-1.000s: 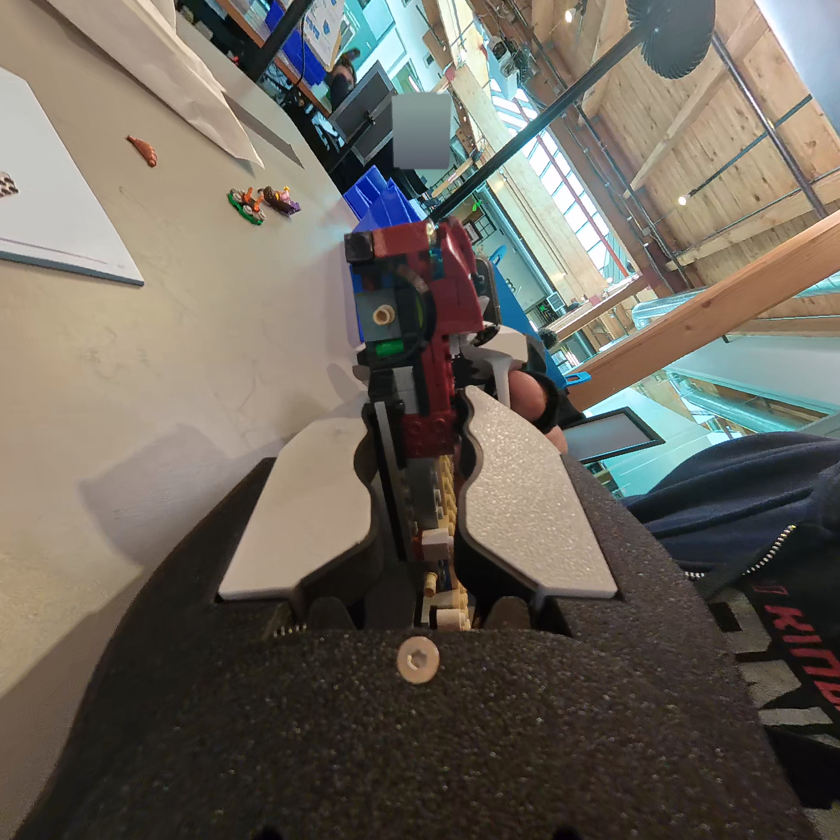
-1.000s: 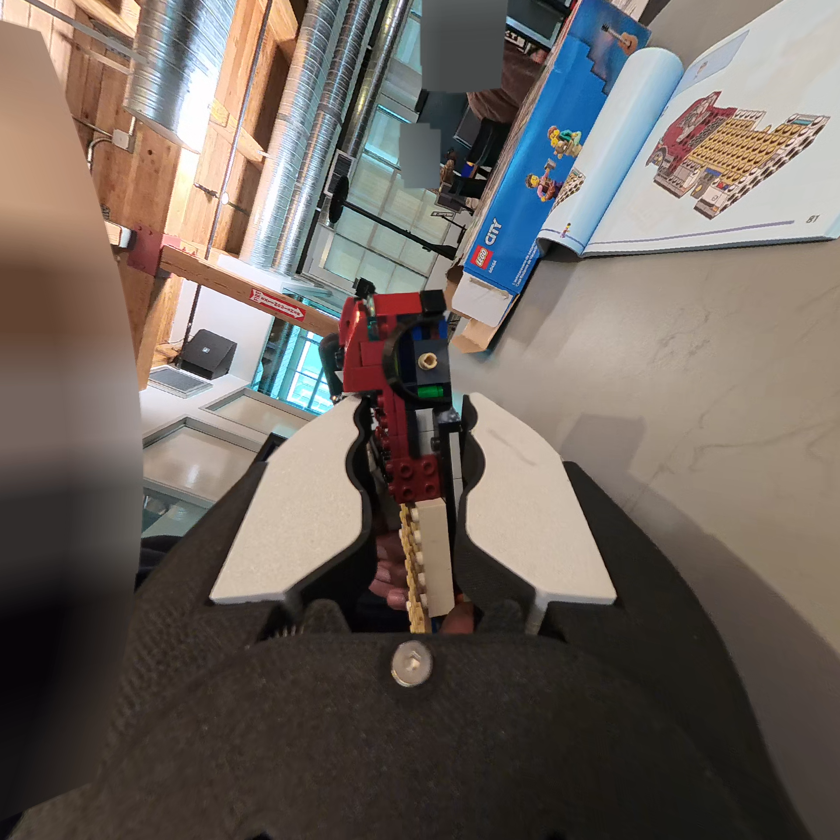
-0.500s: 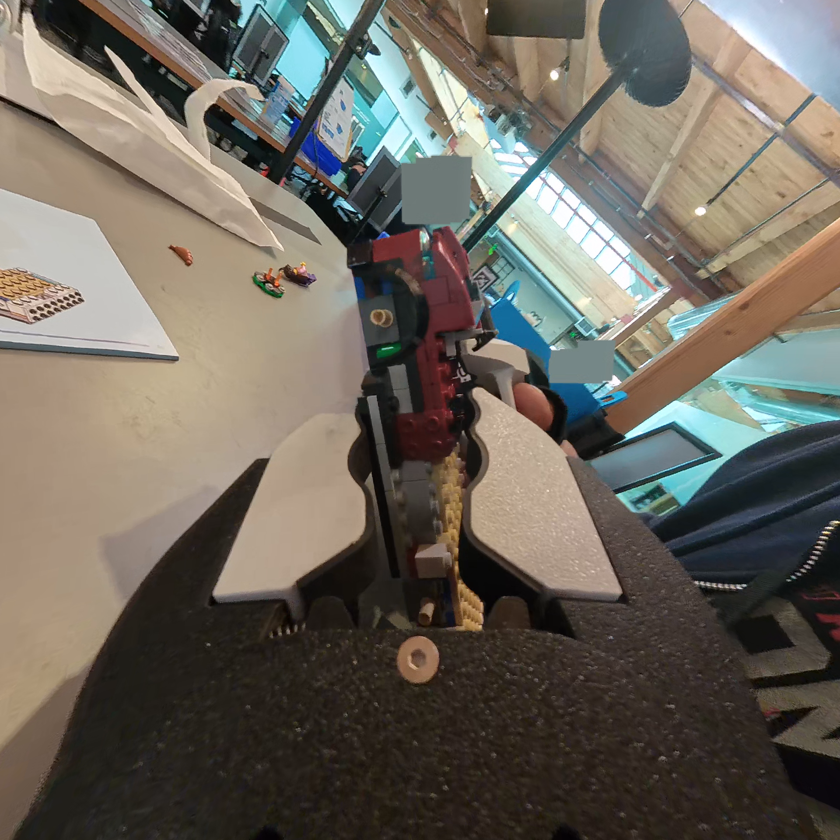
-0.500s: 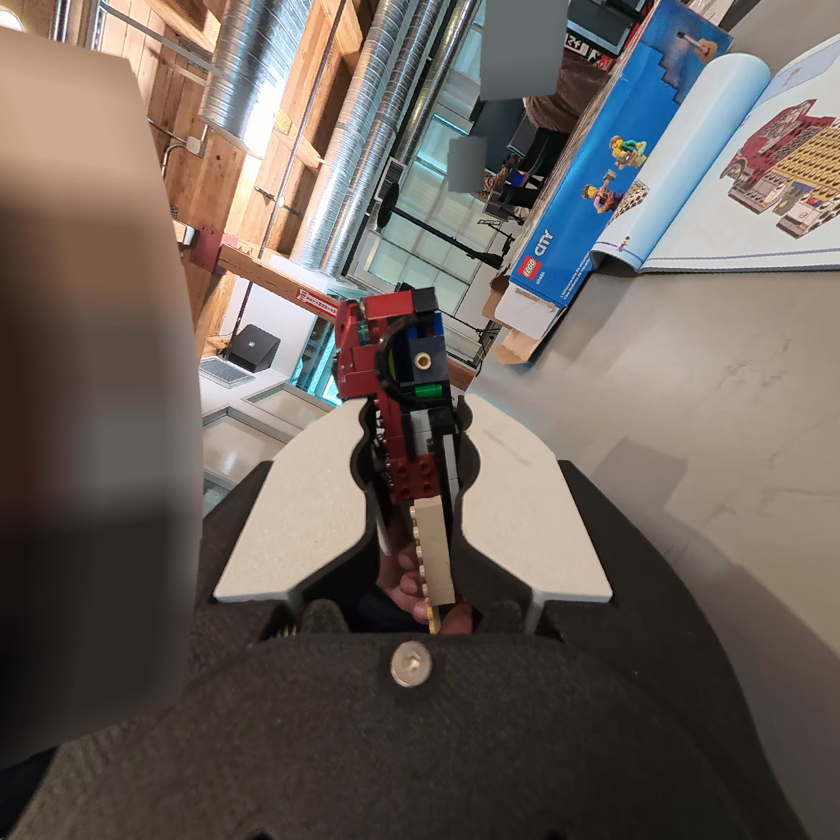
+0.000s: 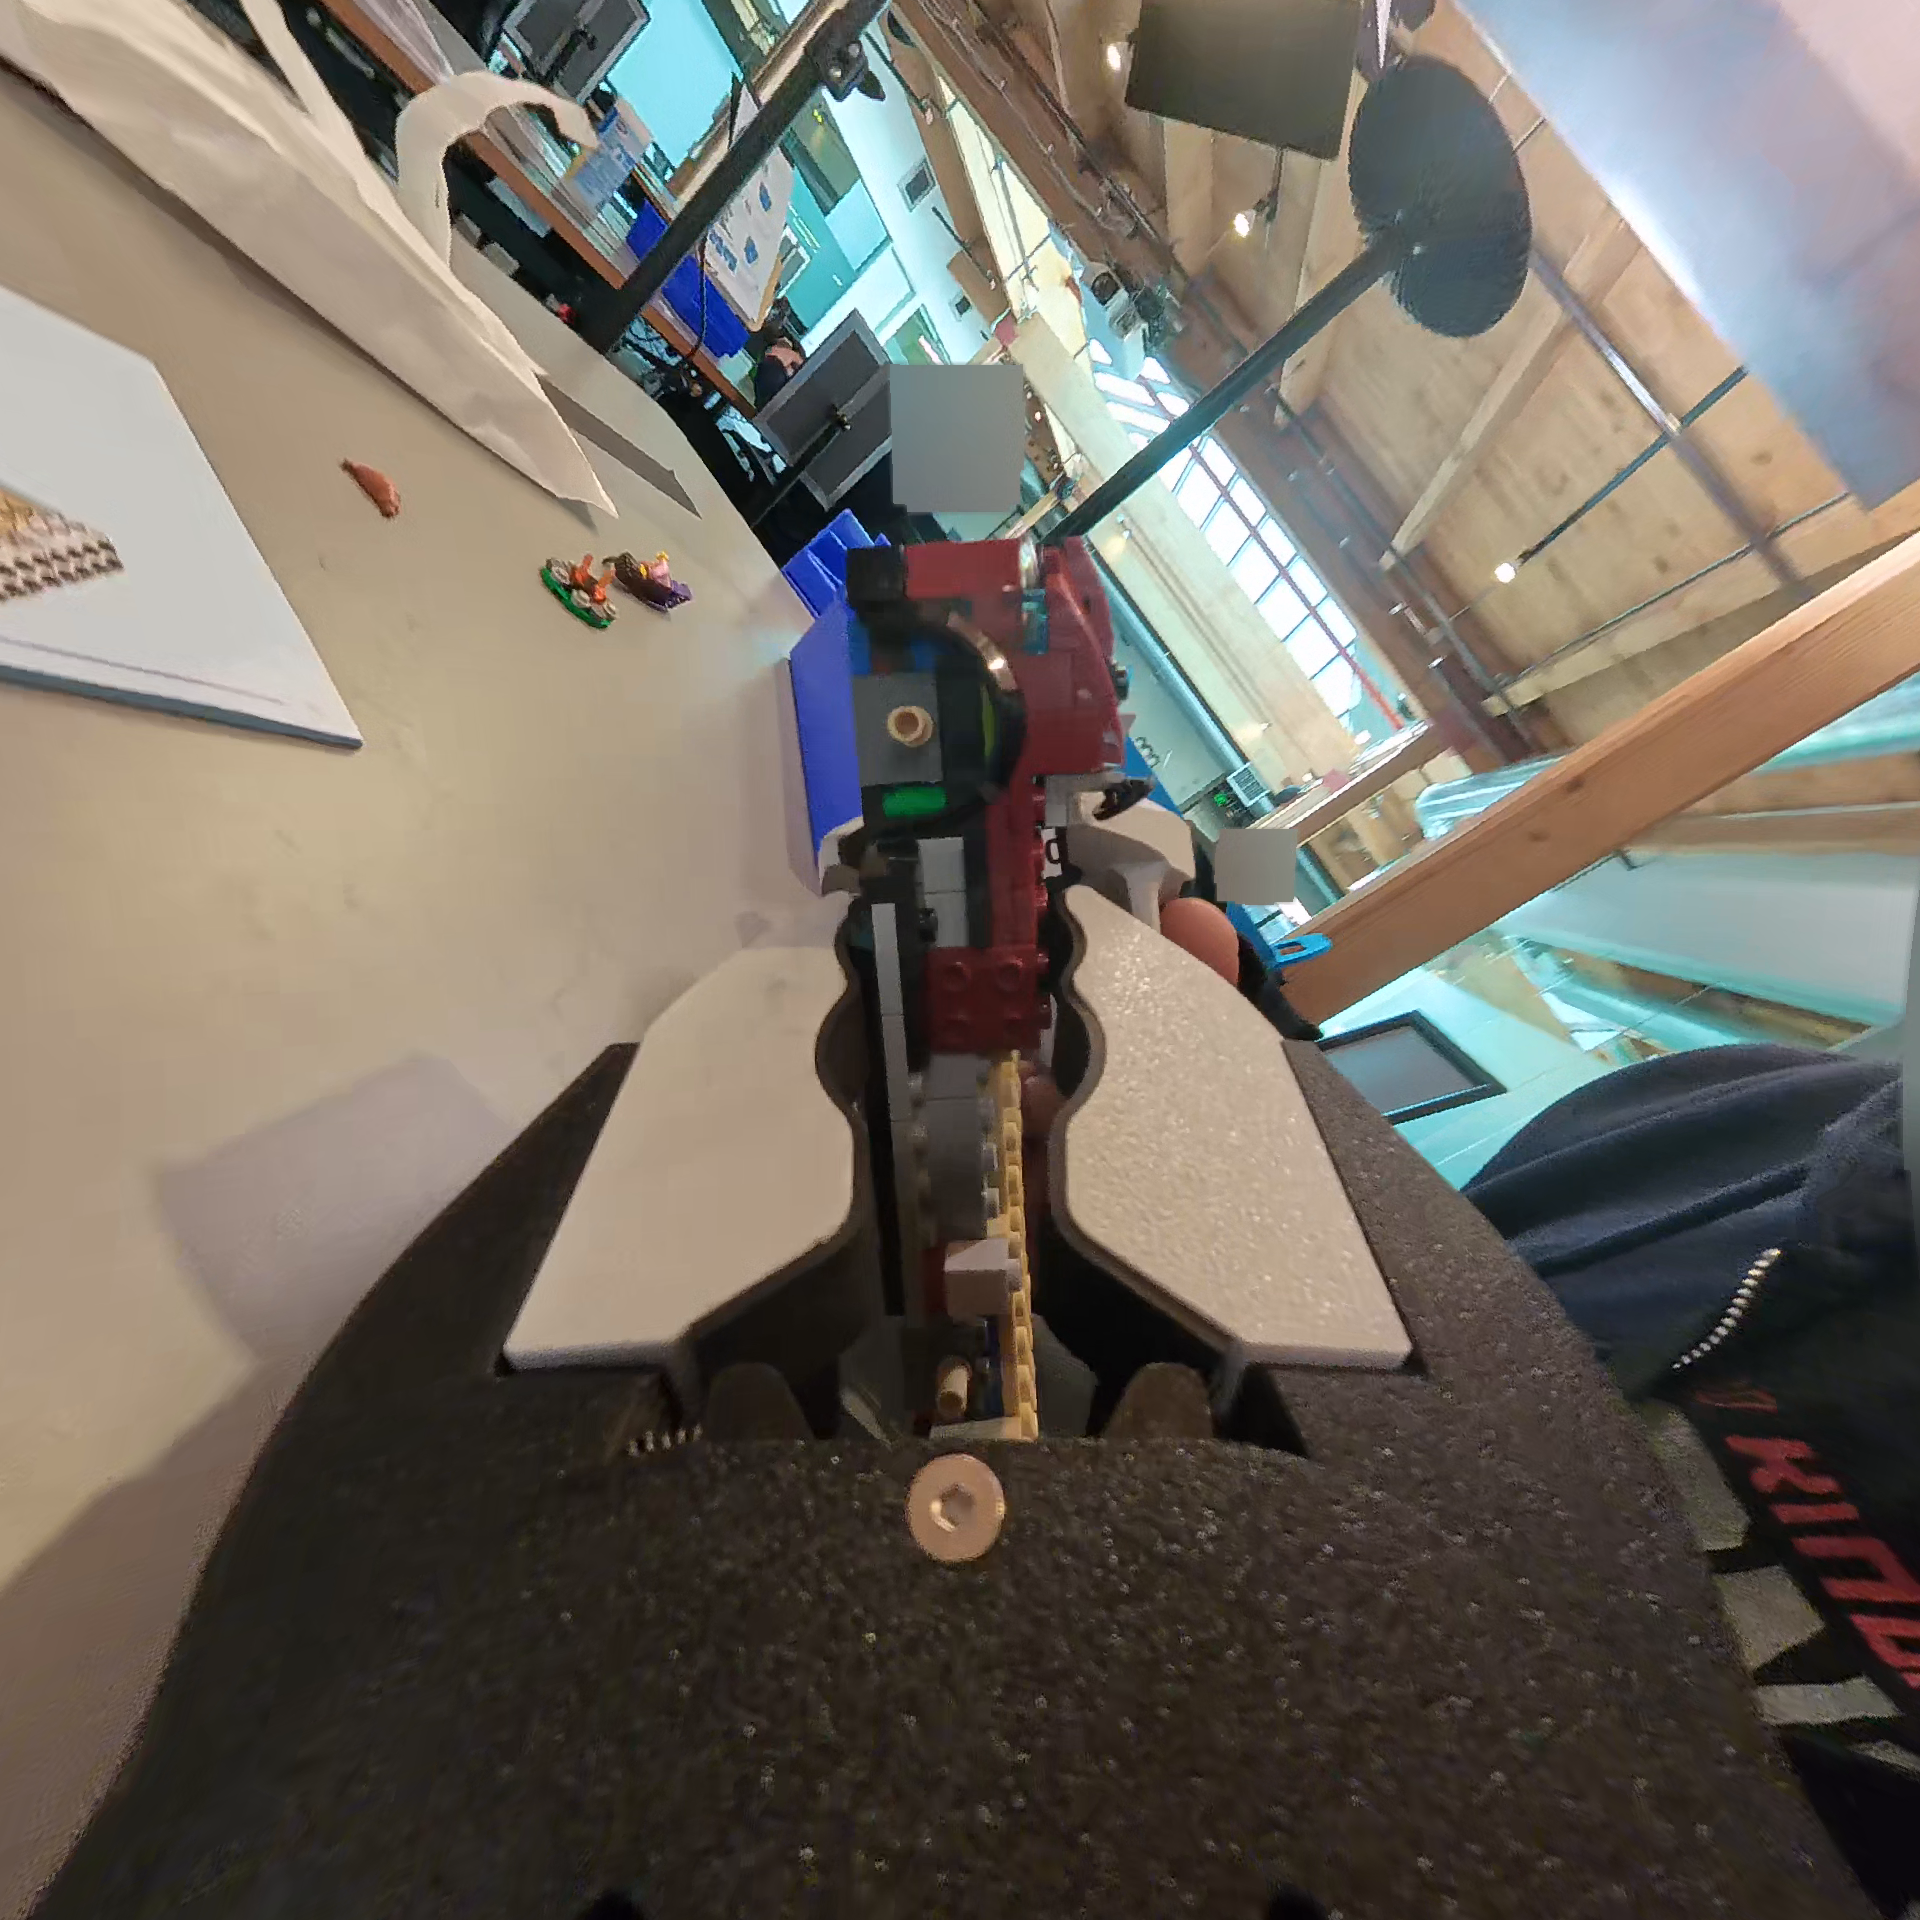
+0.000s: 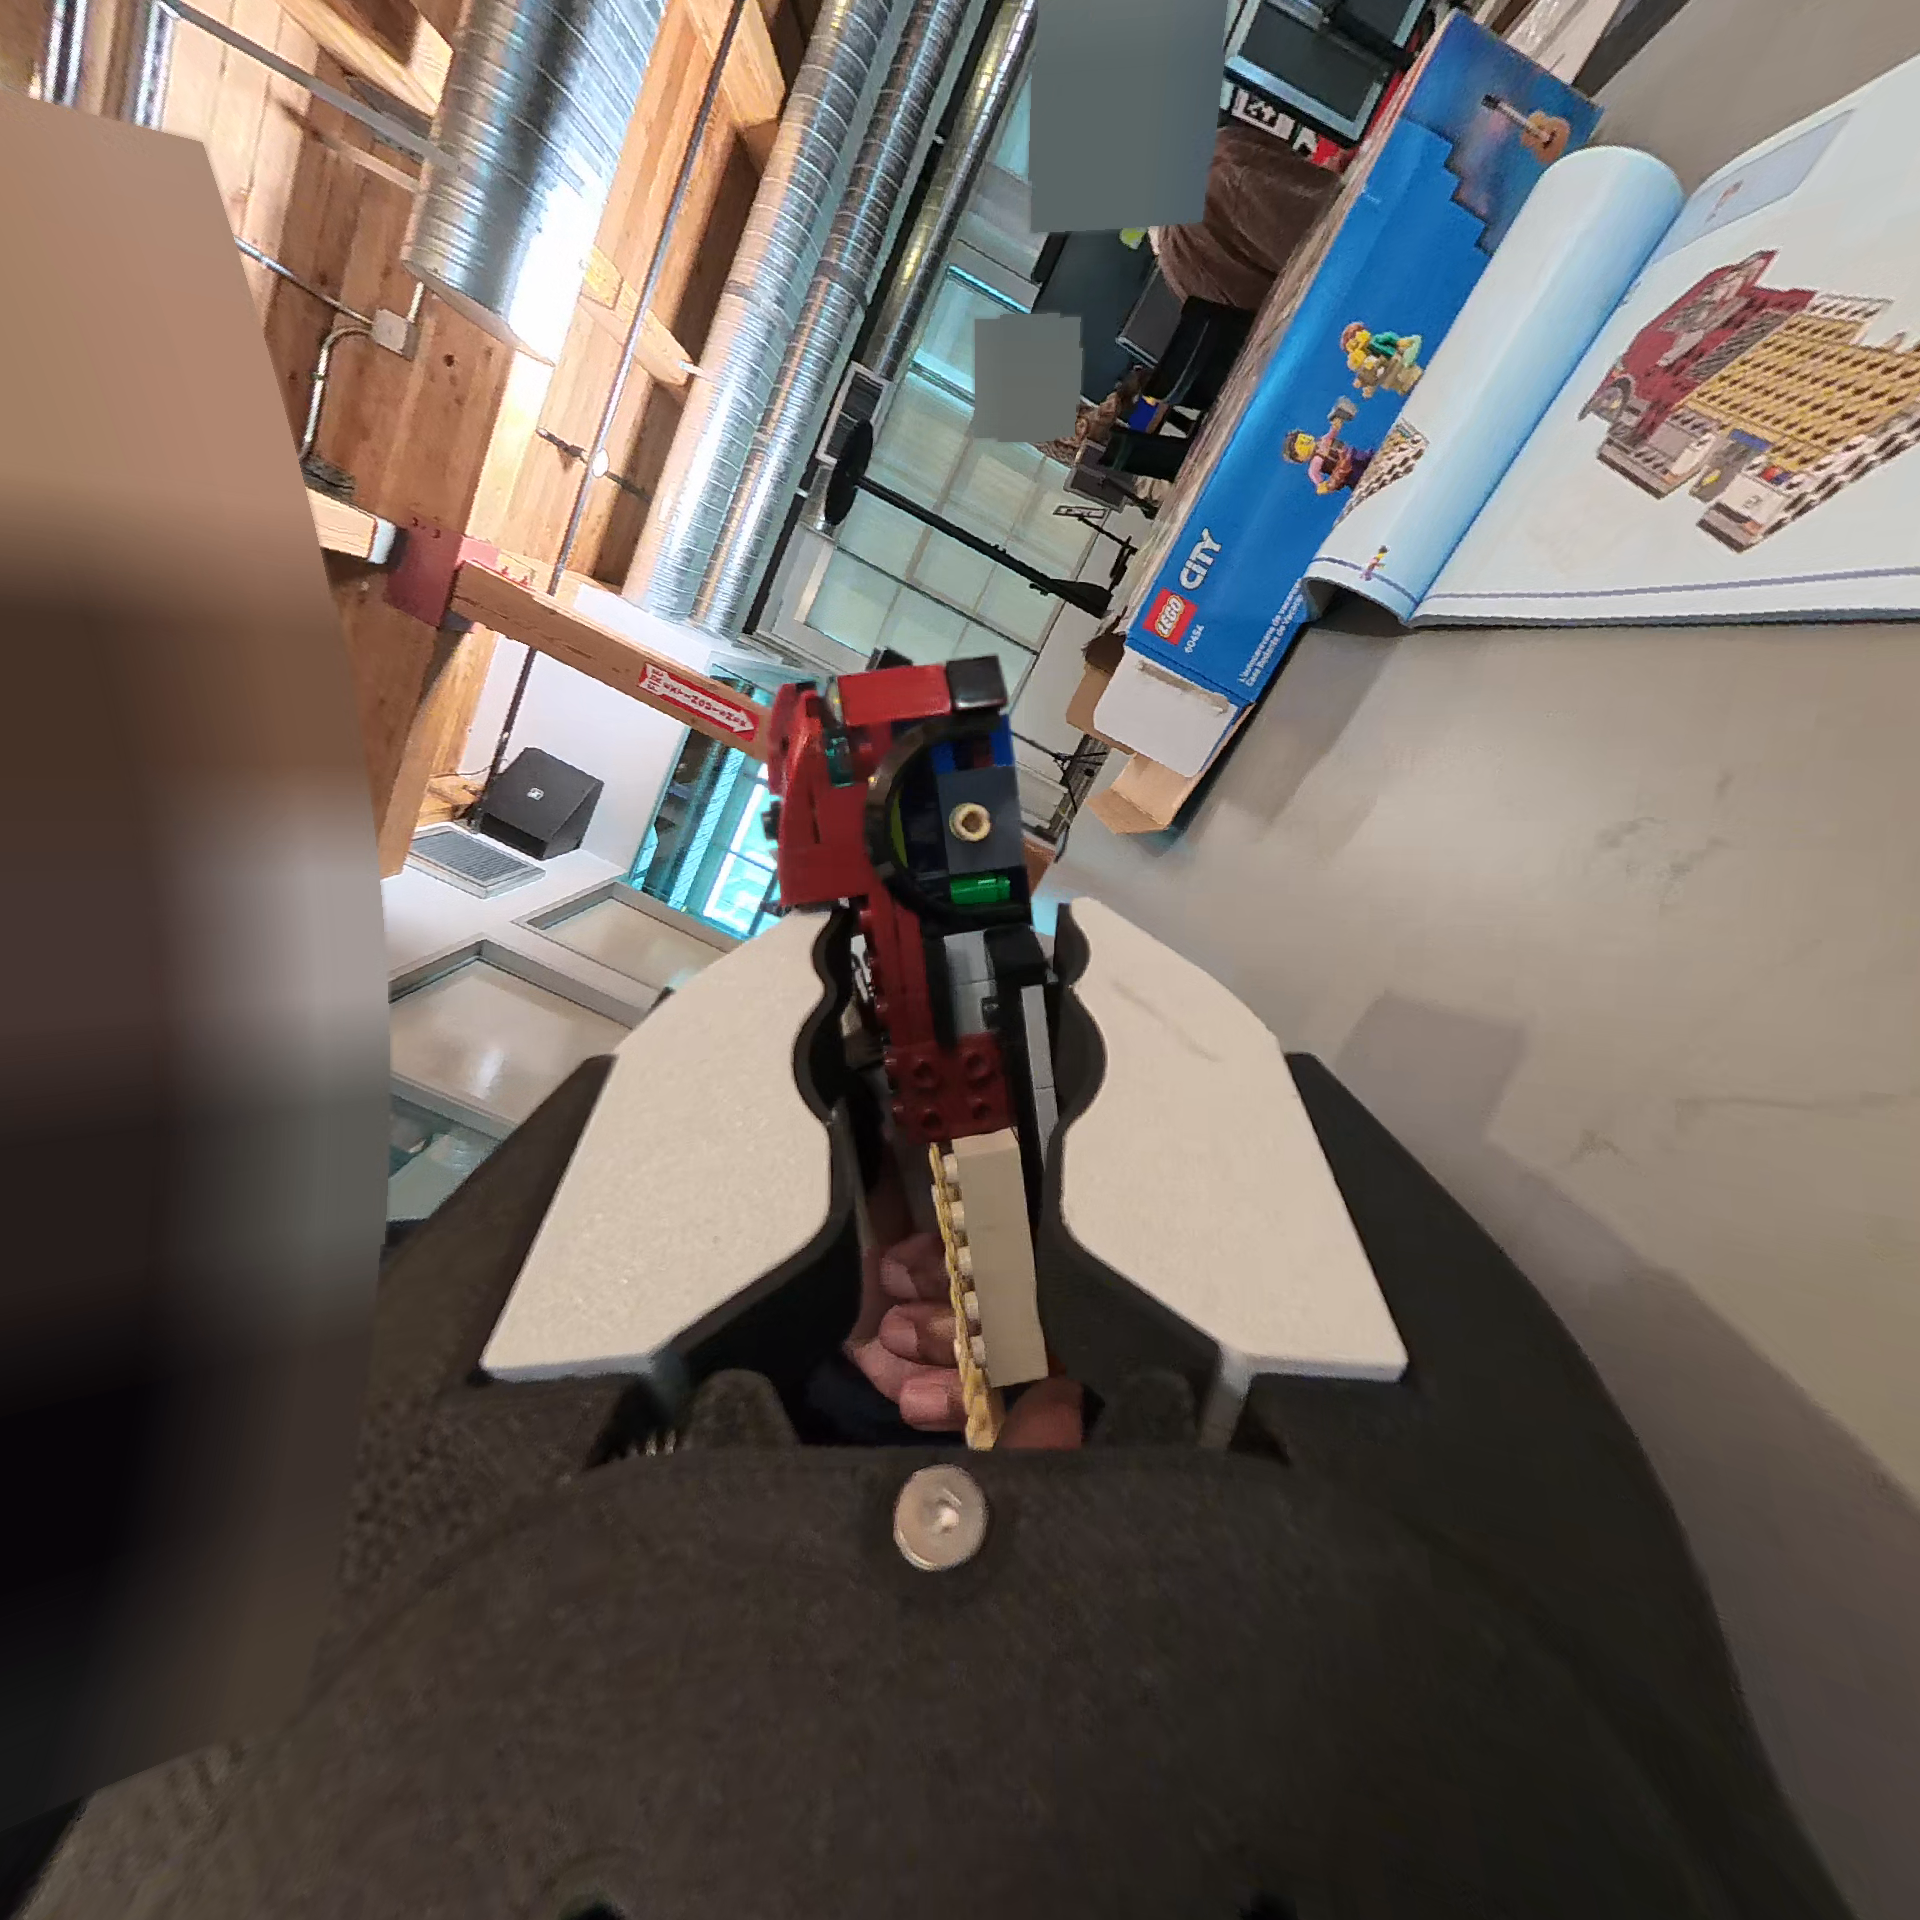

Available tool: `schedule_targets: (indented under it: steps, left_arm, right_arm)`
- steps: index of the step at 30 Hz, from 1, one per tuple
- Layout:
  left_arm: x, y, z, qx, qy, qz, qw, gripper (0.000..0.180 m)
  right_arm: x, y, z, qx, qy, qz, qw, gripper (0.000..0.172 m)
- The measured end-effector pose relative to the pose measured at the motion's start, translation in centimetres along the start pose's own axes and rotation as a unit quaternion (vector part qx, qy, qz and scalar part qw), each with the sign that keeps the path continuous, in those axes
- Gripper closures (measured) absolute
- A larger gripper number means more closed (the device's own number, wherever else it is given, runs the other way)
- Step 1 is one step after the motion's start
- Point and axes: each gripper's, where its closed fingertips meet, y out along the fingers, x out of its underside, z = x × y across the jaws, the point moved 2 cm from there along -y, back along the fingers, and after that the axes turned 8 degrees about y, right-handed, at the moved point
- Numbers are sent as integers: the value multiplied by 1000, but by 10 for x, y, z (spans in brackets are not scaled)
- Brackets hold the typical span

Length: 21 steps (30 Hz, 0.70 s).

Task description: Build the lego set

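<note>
A dark-red, grey and tan brick truck [image 5: 977, 862] is standing on end above the table [image 5: 416, 935], sitting clamped between the left gripper [image 5: 951, 914] and the right gripper [image 6: 940, 935] pads.

Each hand-held gripper [image 5: 951, 935] [image 6: 940, 935] is showing a grainy black foam-textured body, two pale grey speckled fingers [image 5: 1195, 1143] with wavy black-edged inner faces, and a silver screw [image 5: 954, 1508] at centre. The person is wearing a navy zipped sleeve [image 5: 1704, 1195].
</note>
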Motion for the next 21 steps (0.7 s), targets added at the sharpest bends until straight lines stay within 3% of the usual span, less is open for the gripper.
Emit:
schedule_targets:
  steps: [10,21]
  left_arm:
    - [3,-3,-13,45,-157,35,986,149]
    - [0,-7,-17,37,-149,43,987,149]
  right_arm:
    - [3,2,9,27,19,-5,999,133]
    - [12,-3,20,65,4,-56,996,130]
